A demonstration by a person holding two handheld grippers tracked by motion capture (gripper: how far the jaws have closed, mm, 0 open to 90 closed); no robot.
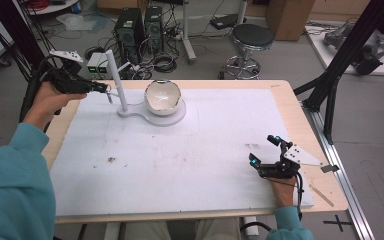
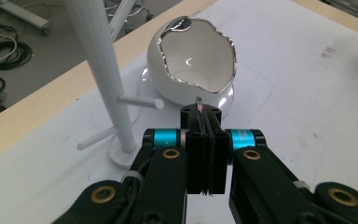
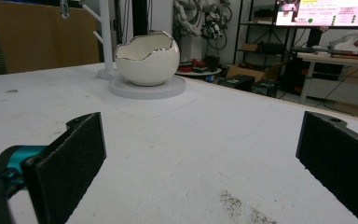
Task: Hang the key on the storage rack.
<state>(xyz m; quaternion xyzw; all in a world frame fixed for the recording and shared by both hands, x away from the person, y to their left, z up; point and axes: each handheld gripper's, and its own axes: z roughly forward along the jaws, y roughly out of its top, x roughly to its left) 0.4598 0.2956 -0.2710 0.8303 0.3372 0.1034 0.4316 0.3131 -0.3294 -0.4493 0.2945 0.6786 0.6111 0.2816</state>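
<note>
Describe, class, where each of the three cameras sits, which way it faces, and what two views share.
High view: above the person's side, facing forward and down; sleeves, left gripper, right gripper.
Left gripper view: on that gripper, facing the egg-shaped bowl; jaws shut.
Right gripper view: low over the white mat, facing the bowl; jaws apart.
All share the bowl.

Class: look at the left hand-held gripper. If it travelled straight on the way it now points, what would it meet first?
Probably the white egg-shaped bowl. The left hand-held gripper, jaws shut on something thin, points at the bowl's open side; the white stand's post lies beside that line. Depth is uncertain.
</note>
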